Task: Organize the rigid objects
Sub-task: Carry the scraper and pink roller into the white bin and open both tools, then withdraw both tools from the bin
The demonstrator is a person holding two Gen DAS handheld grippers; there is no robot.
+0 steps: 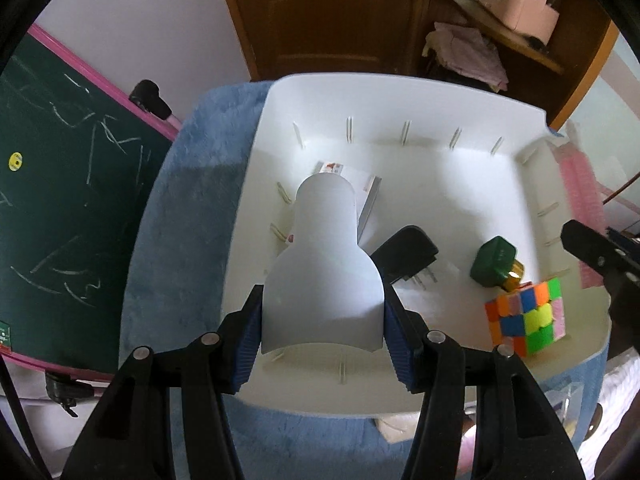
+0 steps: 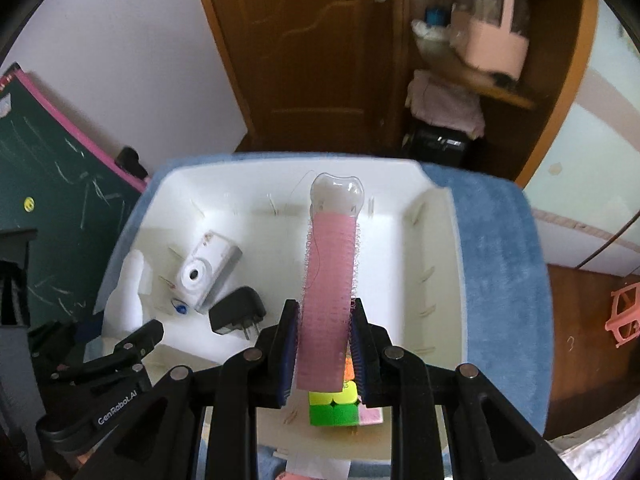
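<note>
Pinching a white bottle-shaped piece (image 1: 324,276) by its wide base, the left gripper (image 1: 322,320) holds it over the white bin's (image 1: 400,100) near-left part, above the camera (image 2: 210,274). The right gripper (image 2: 325,344) clamps a pink hair roller (image 2: 330,280) above the Rubik's cube (image 1: 526,320). Either could slip, I'd guess, onto the black charger (image 2: 238,311) or the green-capped bottle (image 1: 494,263).

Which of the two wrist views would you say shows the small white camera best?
The right wrist view: the white camera lies unobstructed in the tray, lens visible. In the left wrist view the held white bottle hides most of it.
</note>
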